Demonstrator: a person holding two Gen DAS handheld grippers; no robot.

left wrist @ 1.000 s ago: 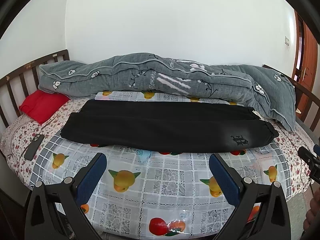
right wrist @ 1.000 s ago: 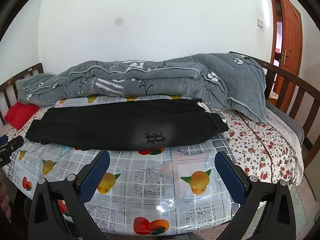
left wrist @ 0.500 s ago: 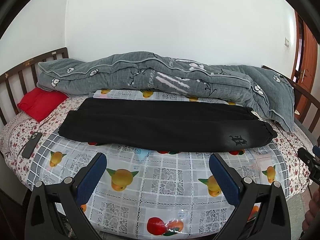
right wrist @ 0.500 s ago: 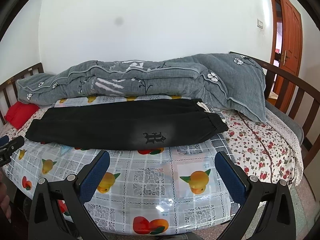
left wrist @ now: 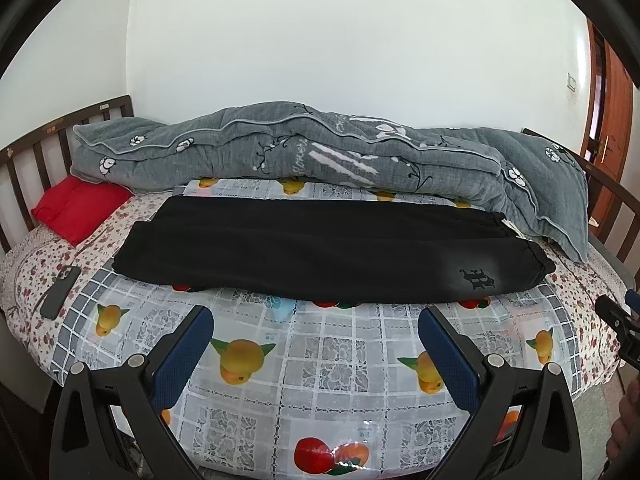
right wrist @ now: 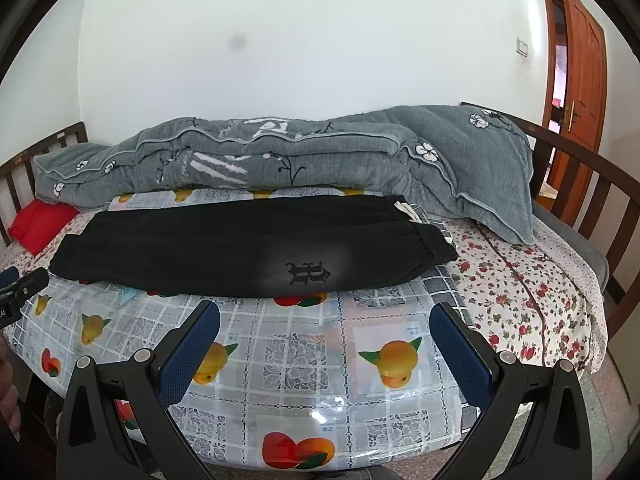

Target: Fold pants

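Observation:
Black pants point(left wrist: 320, 248) lie folded lengthwise across the bed, waistband to the right, cuffs to the left. They also show in the right wrist view point(right wrist: 248, 252), with a dark emblem point(right wrist: 308, 272) near the waist. My left gripper point(left wrist: 314, 322) is open and empty, held above the fruit-print plastic sheet point(left wrist: 320, 360), short of the pants' near edge. My right gripper point(right wrist: 324, 312) is open and empty, just short of the pants' waist end.
A rolled grey quilt point(left wrist: 320, 152) lies behind the pants. A red cushion point(left wrist: 76, 208) and a phone point(left wrist: 60, 292) are at the left. Wooden bed rails point(right wrist: 592, 184) stand on both sides. An orange door point(right wrist: 580, 64) is at the right.
Both grippers stay open. The left view has tilted down and left slightly, so the bed sits a little higher in frame. The right view is nearly unchanged.

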